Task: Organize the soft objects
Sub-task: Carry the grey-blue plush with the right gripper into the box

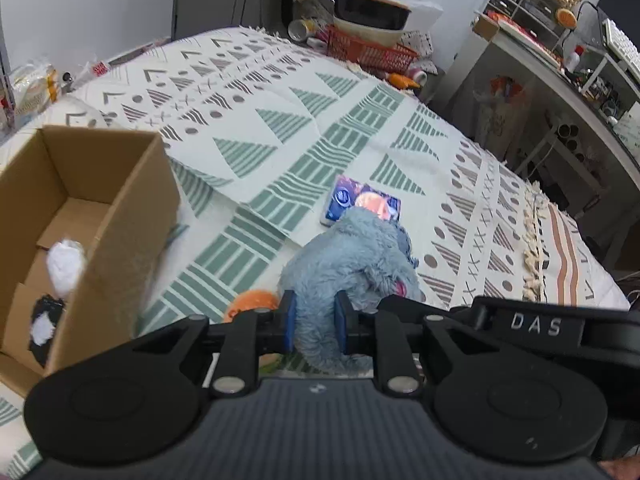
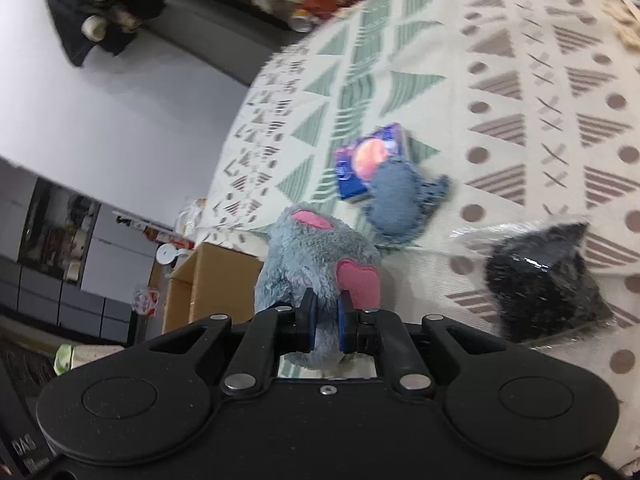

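A fluffy grey-blue plush toy (image 1: 352,256) with pink patches lies over the patterned bed cover. My left gripper (image 1: 314,320) is shut on one furry part of it. My right gripper (image 2: 326,326) is shut on another furry part of the plush toy (image 2: 316,256), beside a pink ear. An open cardboard box (image 1: 120,216) stands at the left, with a white soft ball (image 1: 64,264) and a black-and-white soft thing (image 1: 44,320) inside. The box also shows in the right wrist view (image 2: 212,284).
A blue tissue pack (image 1: 360,202) lies behind the plush, and an orange soft thing (image 1: 252,304) peeks out beside my left fingers. A black item in clear wrap (image 2: 544,280) lies at the right. An orange basket (image 1: 368,50) and clutter sit past the bed's far edge.
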`<action>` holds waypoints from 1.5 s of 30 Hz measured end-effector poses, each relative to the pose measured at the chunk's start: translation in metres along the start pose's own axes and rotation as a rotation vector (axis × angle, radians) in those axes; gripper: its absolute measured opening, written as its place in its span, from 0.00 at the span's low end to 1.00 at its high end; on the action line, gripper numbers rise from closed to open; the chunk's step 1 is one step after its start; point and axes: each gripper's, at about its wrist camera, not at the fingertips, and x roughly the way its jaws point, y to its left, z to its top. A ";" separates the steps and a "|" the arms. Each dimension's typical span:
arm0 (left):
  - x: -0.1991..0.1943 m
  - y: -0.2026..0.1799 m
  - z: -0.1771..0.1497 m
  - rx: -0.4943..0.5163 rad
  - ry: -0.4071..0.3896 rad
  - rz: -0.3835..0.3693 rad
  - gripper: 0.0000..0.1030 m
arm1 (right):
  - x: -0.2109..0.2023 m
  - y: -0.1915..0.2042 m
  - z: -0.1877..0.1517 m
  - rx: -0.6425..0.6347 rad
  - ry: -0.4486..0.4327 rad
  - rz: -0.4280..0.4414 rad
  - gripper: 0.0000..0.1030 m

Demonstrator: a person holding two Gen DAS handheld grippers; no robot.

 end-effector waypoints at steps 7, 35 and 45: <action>-0.028 0.014 0.009 -0.016 -0.051 -0.008 0.18 | -0.005 0.026 -0.006 -0.088 -0.039 0.053 0.10; -0.104 0.106 0.025 -0.082 -0.190 0.001 0.15 | 0.017 0.122 -0.056 -0.370 -0.180 0.189 0.10; -0.105 0.150 0.027 -0.140 -0.186 0.020 0.15 | 0.044 0.151 -0.068 -0.430 -0.128 0.195 0.10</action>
